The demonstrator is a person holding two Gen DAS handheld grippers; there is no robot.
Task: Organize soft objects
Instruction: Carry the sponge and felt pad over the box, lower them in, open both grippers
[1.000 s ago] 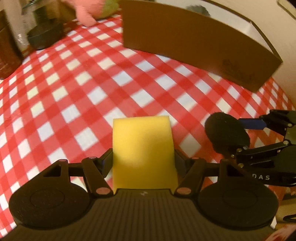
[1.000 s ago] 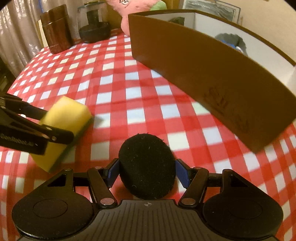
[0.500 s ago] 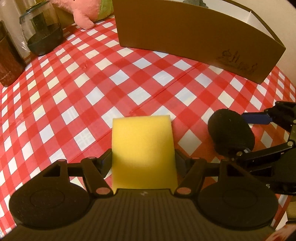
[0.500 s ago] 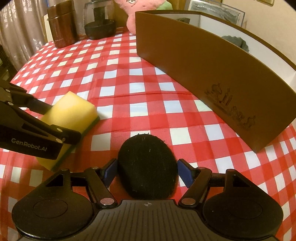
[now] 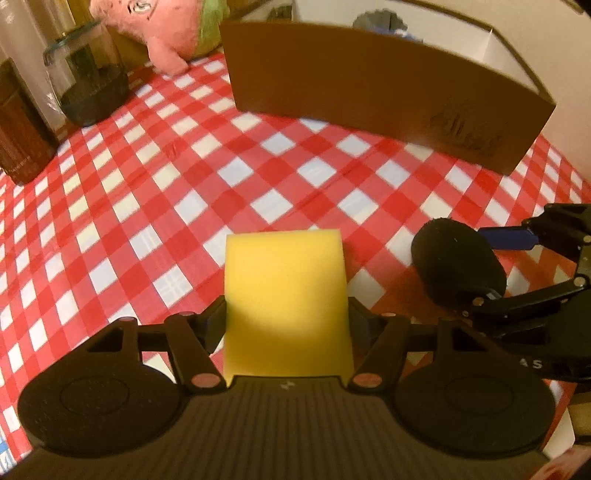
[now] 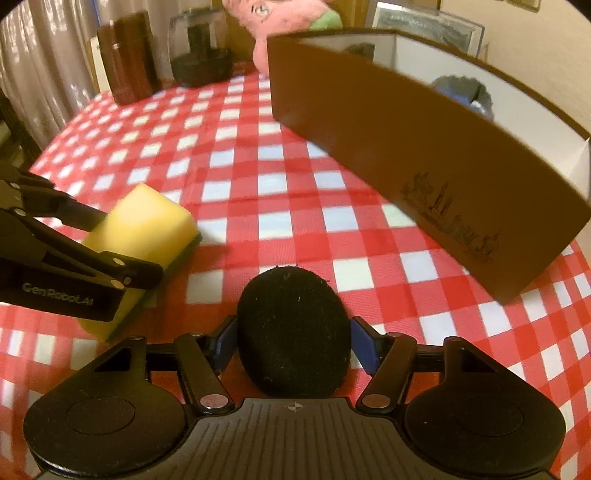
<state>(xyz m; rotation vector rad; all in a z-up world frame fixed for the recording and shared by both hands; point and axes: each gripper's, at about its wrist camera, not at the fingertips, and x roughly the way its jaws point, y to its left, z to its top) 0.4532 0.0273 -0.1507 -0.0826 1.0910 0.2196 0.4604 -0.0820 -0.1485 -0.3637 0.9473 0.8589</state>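
Note:
My left gripper (image 5: 286,321) is shut on a yellow sponge (image 5: 286,295) with a green underside, held above the checked cloth. The sponge also shows at the left of the right wrist view (image 6: 144,236). My right gripper (image 6: 293,339) is shut on a black oval foam pad (image 6: 293,328), which also shows at the right of the left wrist view (image 5: 456,266). A brown cardboard box (image 5: 369,96) with a white inside stands ahead of both grippers (image 6: 424,162). A dark soft thing (image 6: 465,92) lies inside it.
A red and white checked tablecloth (image 5: 147,184) covers the table. A pink plush toy (image 5: 159,29), a glass jar (image 5: 88,85) and a dark brown canister (image 5: 18,136) stand at the far left edge. Curtains (image 6: 33,74) hang left.
Both grippers have risen and pulled back with their loads, so the box looks farther and its open top shows more. Both grips are unchanged.

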